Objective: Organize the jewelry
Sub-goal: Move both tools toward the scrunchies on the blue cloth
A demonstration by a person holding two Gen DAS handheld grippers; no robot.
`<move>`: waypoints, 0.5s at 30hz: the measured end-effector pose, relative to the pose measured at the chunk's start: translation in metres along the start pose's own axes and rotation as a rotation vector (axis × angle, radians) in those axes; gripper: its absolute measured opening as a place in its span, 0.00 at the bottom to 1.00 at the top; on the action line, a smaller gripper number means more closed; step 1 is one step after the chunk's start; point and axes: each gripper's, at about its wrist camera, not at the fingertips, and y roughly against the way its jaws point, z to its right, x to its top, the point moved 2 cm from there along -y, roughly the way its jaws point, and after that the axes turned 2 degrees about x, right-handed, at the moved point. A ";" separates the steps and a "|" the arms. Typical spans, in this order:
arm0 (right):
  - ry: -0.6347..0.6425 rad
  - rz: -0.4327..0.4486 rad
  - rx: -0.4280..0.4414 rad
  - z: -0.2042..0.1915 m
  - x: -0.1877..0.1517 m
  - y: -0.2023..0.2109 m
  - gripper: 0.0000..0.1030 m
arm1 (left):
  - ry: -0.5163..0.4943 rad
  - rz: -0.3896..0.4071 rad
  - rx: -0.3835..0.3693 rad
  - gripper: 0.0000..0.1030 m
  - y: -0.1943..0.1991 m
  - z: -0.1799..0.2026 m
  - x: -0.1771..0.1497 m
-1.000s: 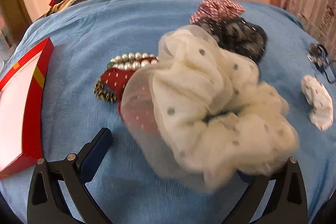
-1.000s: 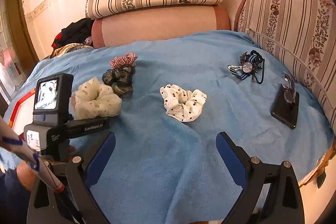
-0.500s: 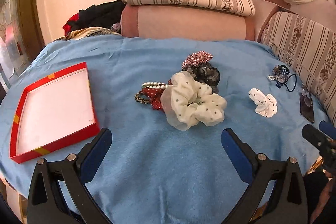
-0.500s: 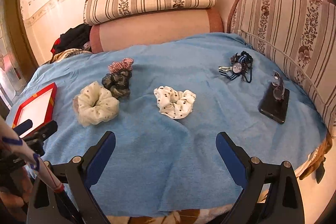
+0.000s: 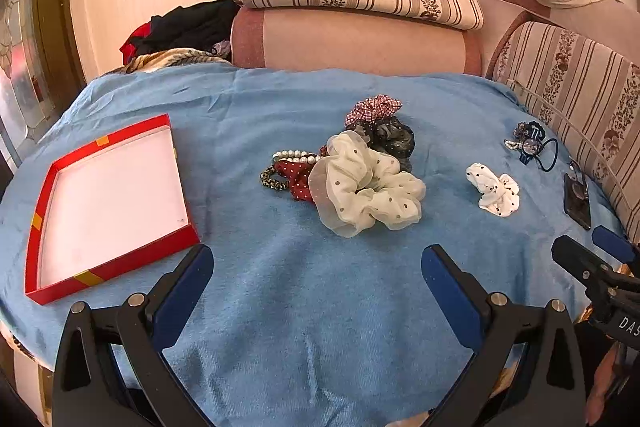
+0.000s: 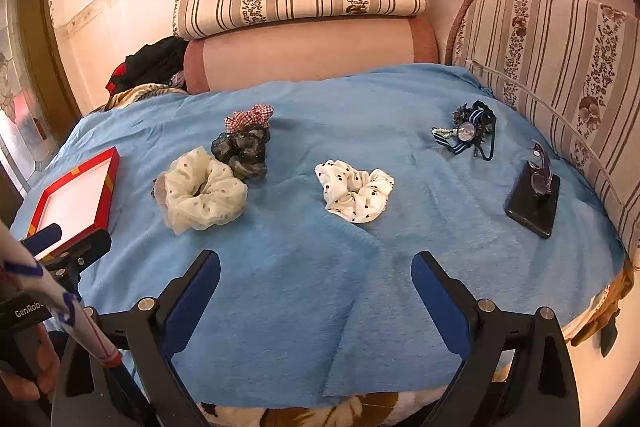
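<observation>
Blue cloth (image 5: 280, 299) ahead: your left gripper (image 5: 316, 267) and right gripper (image 6: 316, 275) gape empty; tray (image 5: 36, 223) waits left for scrunchies (image 5: 368, 187).

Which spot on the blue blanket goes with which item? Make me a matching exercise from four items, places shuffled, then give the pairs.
Items
1. red tray
2. cream dotted scrunchie
3. white black-dotted scrunchie
4. black phone

Places
A. alone near the blanket's middle, touching nothing
B. far right, beside the striped cushion
C. far left edge of the blanket
D. in the cluster, against the dark scrunchie and pearl bracelet

Pairs: 1-C, 2-D, 3-A, 4-B
</observation>
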 end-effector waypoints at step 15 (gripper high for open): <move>-0.031 -0.054 0.012 0.014 0.003 -0.029 0.95 | -0.041 -0.026 0.001 1.00 -0.015 0.011 0.003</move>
